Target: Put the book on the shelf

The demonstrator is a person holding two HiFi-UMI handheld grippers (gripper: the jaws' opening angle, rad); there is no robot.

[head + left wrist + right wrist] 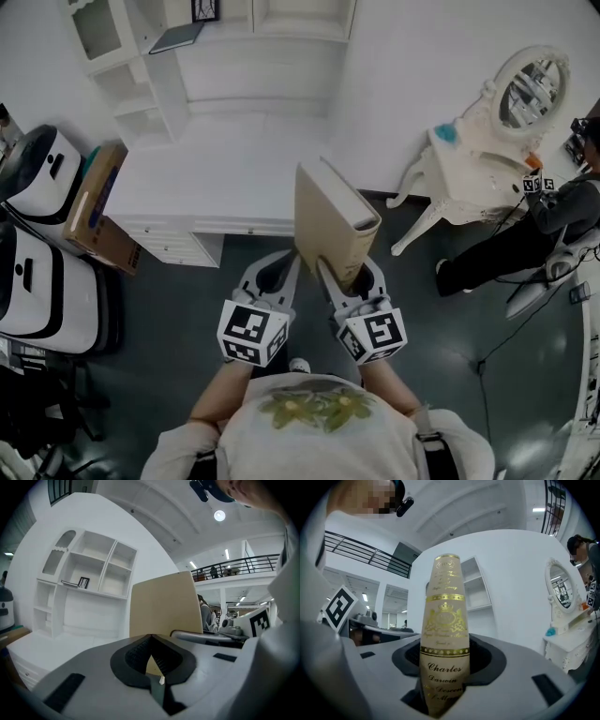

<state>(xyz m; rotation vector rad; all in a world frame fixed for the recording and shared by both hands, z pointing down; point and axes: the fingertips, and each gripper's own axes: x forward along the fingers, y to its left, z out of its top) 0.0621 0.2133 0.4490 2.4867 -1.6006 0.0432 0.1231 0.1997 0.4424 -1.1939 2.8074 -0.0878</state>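
Observation:
A tan hardback book (328, 220) with gold lettering on its spine (443, 634) stands upright in the air in front of the white desk (216, 173). My right gripper (349, 277) is shut on the book's lower end (443, 672), spine towards its camera. My left gripper (279, 272) hangs just left of the book, shut with nothing between its black pads (151, 644); the book's cover (164, 604) shows behind them. The white shelf unit (141, 84) rises at the desk's far left, its compartments (89, 569) mostly bare.
A dark flat book (176, 37) and a small picture frame (205, 9) sit on the shelf. A cardboard box (98, 206) and white machines (42, 169) stand at left. At right are a white vanity table with mirror (487, 141) and a person in dark clothes (553, 225).

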